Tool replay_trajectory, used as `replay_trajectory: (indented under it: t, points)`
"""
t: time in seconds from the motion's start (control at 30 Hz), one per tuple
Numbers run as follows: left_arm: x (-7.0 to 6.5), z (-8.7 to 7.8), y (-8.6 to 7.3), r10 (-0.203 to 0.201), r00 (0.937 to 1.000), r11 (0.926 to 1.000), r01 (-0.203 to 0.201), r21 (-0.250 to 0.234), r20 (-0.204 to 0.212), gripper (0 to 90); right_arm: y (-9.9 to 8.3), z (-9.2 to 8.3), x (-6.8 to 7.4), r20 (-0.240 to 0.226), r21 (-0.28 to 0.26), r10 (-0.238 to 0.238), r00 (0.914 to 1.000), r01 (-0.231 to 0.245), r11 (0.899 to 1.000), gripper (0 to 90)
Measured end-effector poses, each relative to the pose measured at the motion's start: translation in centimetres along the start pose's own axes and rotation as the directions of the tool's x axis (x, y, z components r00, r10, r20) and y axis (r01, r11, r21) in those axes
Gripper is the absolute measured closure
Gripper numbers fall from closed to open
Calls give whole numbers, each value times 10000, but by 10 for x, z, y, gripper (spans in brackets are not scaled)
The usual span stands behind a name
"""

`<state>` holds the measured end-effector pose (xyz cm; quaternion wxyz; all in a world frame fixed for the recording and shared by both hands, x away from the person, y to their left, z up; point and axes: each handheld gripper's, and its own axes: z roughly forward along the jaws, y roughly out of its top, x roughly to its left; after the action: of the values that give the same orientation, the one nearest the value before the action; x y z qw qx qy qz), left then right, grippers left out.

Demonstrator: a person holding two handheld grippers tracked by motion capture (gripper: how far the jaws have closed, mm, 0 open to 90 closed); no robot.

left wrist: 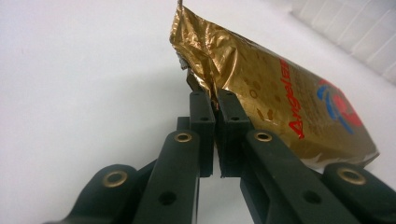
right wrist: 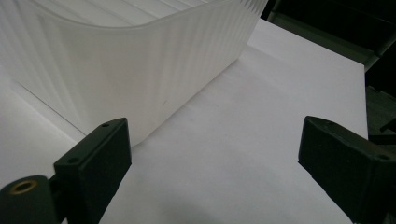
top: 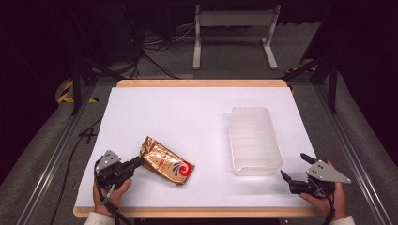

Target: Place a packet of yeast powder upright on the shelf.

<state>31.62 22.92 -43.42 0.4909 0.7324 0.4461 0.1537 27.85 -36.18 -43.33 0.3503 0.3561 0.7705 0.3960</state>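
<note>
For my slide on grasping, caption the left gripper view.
Left gripper pinches the crimped edge of a gold pouch on the white table.

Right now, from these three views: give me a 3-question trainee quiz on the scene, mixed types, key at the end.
1. True or false: the left gripper is shut on the crimped edge of the gold foil snack bag.
2. Multiple choice: the right gripper is
A. clamped on the container's rim
B. open, with nothing between its jaws
C. inside the container
3. Fill in: the translucent plastic container lies on the white table sheet to the ____ of the bag in the high view.

Key: 1 true; 2 B; 3 right.
</note>
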Motion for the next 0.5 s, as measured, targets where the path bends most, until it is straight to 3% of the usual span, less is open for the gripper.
replay_trajectory:
  t: [0.1, 0.23, 0.5]
  points:
    - [0, -1, 7, 10, 9984, 9991, 15, -423, 574, 868, 0, 0, 0, 36, 44, 17, 10000, -17, 10000, 100]
    - [-2, -5, 18, -7, 9907, 9954, 137, -947, 1359, 868, -1, 1, 0, 67, 99, 5, 10000, -6, 10000, 100]
    - [-17, -5, 41, 513, 9803, 9870, -207, -1593, 1908, 875, -1, 0, 0, 87, 122, 11, 10000, -12, 9999, 100]
